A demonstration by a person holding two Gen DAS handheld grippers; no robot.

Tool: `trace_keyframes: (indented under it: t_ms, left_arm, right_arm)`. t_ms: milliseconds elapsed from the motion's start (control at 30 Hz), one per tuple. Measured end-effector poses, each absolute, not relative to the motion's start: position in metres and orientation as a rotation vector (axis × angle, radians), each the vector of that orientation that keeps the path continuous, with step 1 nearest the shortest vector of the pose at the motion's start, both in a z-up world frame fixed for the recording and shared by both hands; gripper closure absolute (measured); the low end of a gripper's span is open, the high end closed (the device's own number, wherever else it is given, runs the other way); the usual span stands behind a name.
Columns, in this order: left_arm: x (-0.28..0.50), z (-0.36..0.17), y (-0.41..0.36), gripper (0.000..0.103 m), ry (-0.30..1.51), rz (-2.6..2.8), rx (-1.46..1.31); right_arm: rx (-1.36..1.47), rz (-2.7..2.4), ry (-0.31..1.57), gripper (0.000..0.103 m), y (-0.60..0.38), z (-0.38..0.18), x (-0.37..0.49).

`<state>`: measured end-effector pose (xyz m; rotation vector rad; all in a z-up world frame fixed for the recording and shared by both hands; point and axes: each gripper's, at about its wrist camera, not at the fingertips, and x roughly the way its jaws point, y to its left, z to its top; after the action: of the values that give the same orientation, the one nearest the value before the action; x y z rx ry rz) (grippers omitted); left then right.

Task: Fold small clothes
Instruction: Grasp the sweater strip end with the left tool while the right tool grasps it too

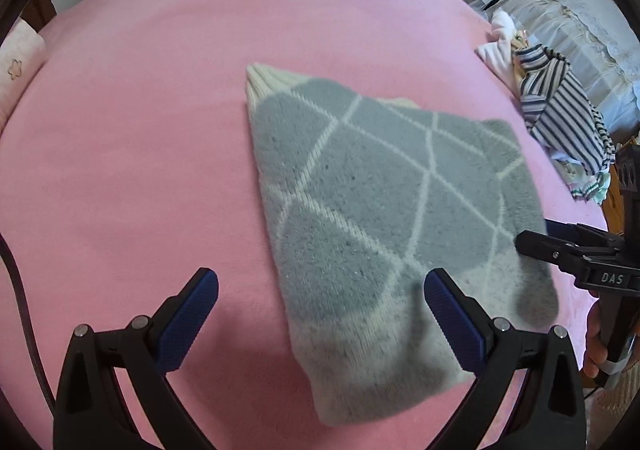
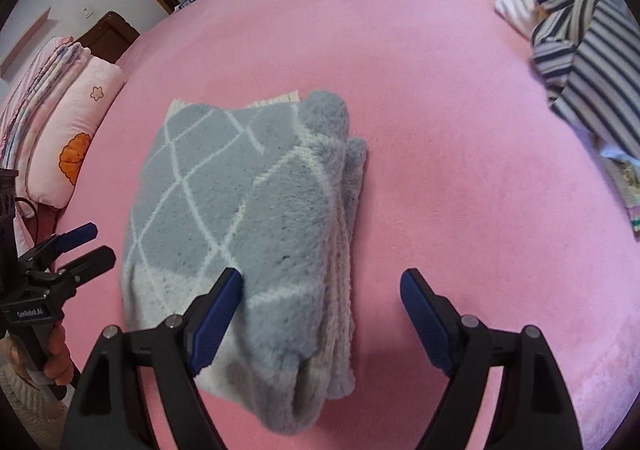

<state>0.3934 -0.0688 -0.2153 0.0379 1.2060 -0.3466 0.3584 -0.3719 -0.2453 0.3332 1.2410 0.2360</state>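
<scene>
Left wrist view looks down on a pink blanket (image 1: 140, 137) spread over a bed, with a folded grey sweater (image 1: 372, 201) lying on it, patterned in cream diamond lines and edged with cream ribbing. The left gripper (image 1: 321, 286) hangs over the near end of the sweater with its jaws wide apart and nothing between them; one blue pad (image 1: 452, 320) sits above the cream part of the knit, the other above bare blanket. At the right edge of that view the right gripper (image 1: 536, 236) reaches in beside the sweater's side, and part of the hand holding it shows below.

From the right wrist view, the sweater (image 2: 248, 217) shows as a thick stack of several layers, its folded edges piled along the right side. The right gripper (image 2: 322, 290) stands open as well, jaws well apart, holding nothing; its left pad (image 2: 218, 314) is over the grey pile and the right one over the blanket (image 2: 460, 153). The left gripper (image 2: 90, 246) shows at the left edge, jaws parted, just beside the sweater.

A heap of striped clothes (image 1: 560, 105) lies at the far right of the bed, well apart from the sweater. A pink pillow (image 2: 76, 129) with an orange patch rests at the left edge.
</scene>
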Motion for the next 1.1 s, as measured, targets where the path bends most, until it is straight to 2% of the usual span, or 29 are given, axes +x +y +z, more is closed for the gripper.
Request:
trace_keyframes:
  t_ms: [33,100,200,500,867,933,967,1033,1100]
  left_arm:
    - [0.395,-0.221,-0.069,0.001,1.216,-0.354,0.025]
    - [0.397,-0.23,-0.069,0.001,1.227,-0.365,-0.002]
    - [0.399,-0.239,-0.066,0.0,1.232,-0.405,-0.065]
    - [0.408,-0.286,-0.04,0.0,1.325,-0.51,-0.38]
    - [0.407,-0.288,-0.06,0.001,1.324,-0.529,-0.326]
    - [0.406,-0.285,-0.067,0.005,1.311,-0.541,-0.294]
    - [0.405,-0.284,-0.068,0.006,1.304,-0.548,-0.279]
    - [0.404,-0.281,-0.064,0.013,1.297,-0.567,-0.281]
    - [0.401,-0.278,-0.059,0.019,1.287,-0.593,-0.292]
  right_arm:
    - [0.342,0.245,1.247,0.02,-0.372,-0.25,0.36]
    - [0.346,0.245,1.247,0.01,-0.372,-0.257,0.363]
    - [0.355,0.24,1.255,0.0,-0.376,-0.268,0.367]
    - [0.503,0.35,1.301,0.0,-0.385,-0.301,0.38]
    - [0.563,0.444,1.369,0.0,-0.371,-0.318,0.398]
    - [0.57,0.478,1.368,0.007,-0.363,-0.316,0.399]
    - [0.608,0.519,1.365,0.023,-0.361,-0.316,0.398]
    - [0.611,0.524,1.351,0.026,-0.36,-0.314,0.397]
    - [0.646,0.543,1.334,0.036,-0.364,-0.313,0.394]
